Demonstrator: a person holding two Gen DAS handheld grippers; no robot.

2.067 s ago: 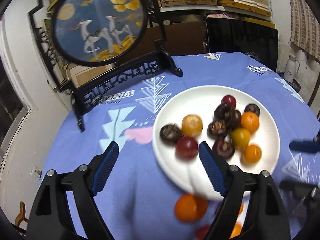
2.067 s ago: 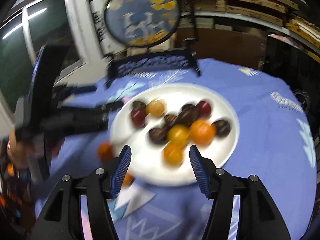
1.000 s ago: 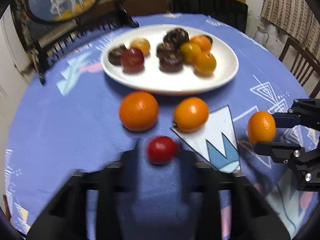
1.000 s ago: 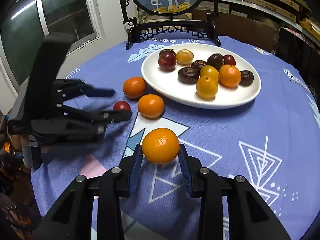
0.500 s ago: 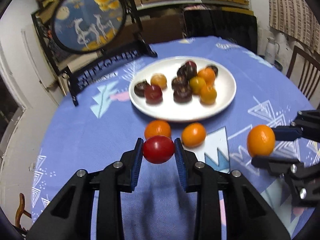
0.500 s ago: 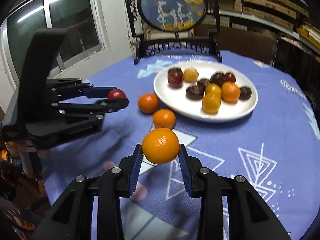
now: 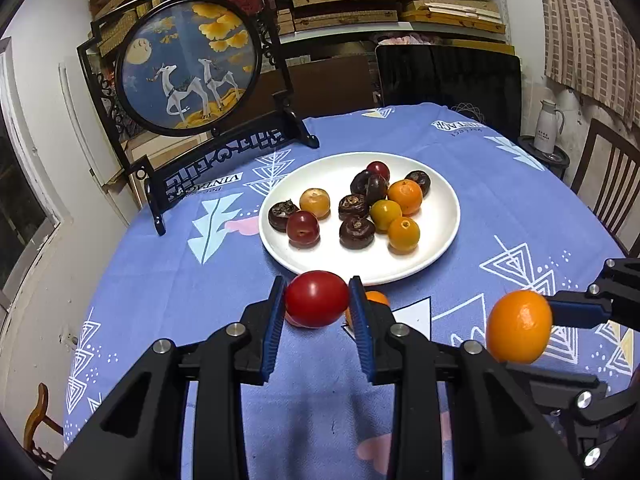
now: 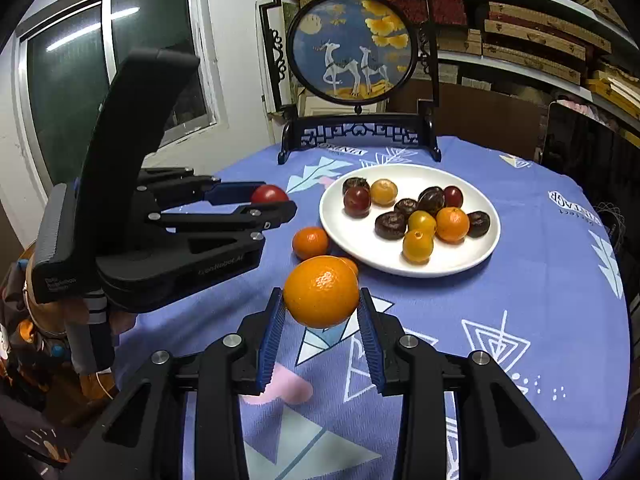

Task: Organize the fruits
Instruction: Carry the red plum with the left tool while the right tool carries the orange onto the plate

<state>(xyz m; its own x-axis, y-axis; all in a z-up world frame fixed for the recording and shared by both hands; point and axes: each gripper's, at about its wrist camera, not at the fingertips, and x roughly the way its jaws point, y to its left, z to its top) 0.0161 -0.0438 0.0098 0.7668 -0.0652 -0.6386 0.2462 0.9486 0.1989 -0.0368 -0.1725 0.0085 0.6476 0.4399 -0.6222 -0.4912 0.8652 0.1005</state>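
While clamping tomato, left hand-held gripper hides tangerine | right hand-held gripper clamps orange

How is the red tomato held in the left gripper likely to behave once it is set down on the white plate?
The tomato looks round and glossy, so it would probably roll until it meets other fruit. Its smooth skin may slip between the pads. The plate has a shallow raised rim, which should likely stop it.

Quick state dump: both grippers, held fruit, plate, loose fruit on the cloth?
left gripper: shut on red tomato, held above the cloth
right gripper: shut on orange, held above the cloth
white plate: on the tablecloth, holding mixed fruit
two small oranges: loose on the cloth, beside the plate
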